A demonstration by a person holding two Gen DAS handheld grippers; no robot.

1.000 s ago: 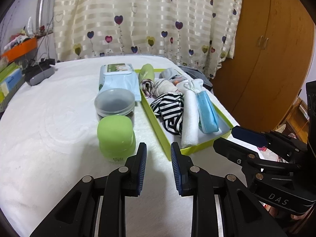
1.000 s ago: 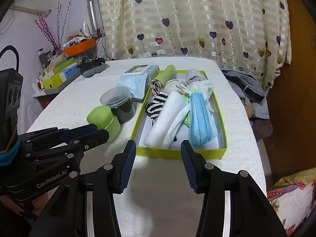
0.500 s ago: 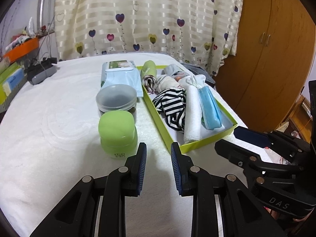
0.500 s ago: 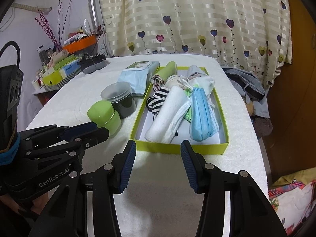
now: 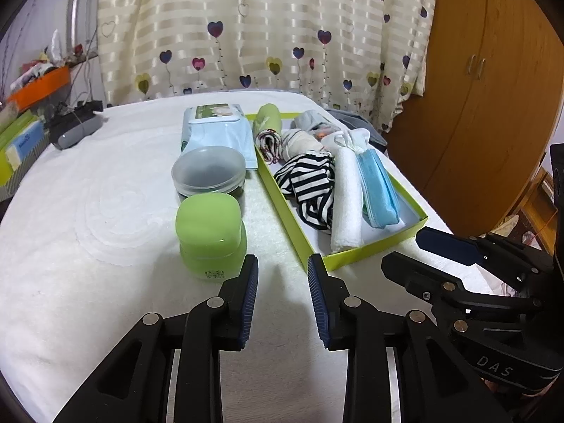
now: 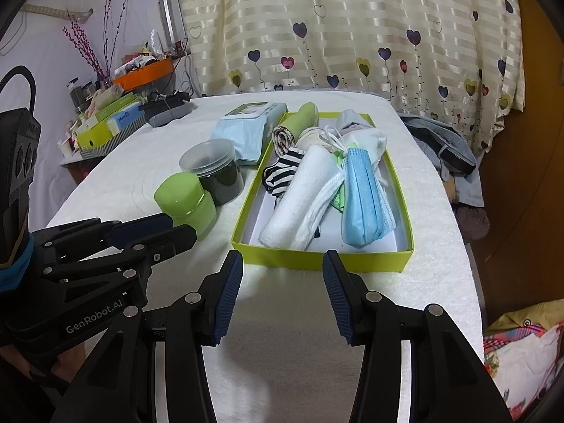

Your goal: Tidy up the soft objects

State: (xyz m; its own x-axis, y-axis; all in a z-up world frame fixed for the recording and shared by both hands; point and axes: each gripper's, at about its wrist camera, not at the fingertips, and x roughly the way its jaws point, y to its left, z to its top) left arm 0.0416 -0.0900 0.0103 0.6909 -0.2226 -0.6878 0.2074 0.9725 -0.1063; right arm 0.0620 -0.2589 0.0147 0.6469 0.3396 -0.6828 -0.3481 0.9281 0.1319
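Observation:
A lime-green tray (image 5: 382,246) (image 6: 317,259) on the white-covered table holds soft things: a striped cloth (image 5: 312,185) (image 6: 282,171), a rolled white towel (image 5: 347,190) (image 6: 299,199), blue face masks (image 5: 379,187) (image 6: 365,197), a green roll (image 5: 268,120) (image 6: 303,118) and socks. My left gripper (image 5: 282,282) is open and empty, near the tray's front left corner. My right gripper (image 6: 282,285) is open and empty, just in front of the tray's near wall.
A green jar (image 5: 209,232) (image 6: 187,201), a clear-lidded dark jar (image 5: 208,172) (image 6: 215,169) and a wet-wipes pack (image 5: 215,128) (image 6: 246,130) stand left of the tray. Boxes and clutter (image 6: 105,123) lie at the far left. The table edge and a wooden wardrobe (image 5: 493,88) are on the right.
Both grippers have drawn back slightly from the tray, which now sits a little farther off in both views. Both stay open and empty.

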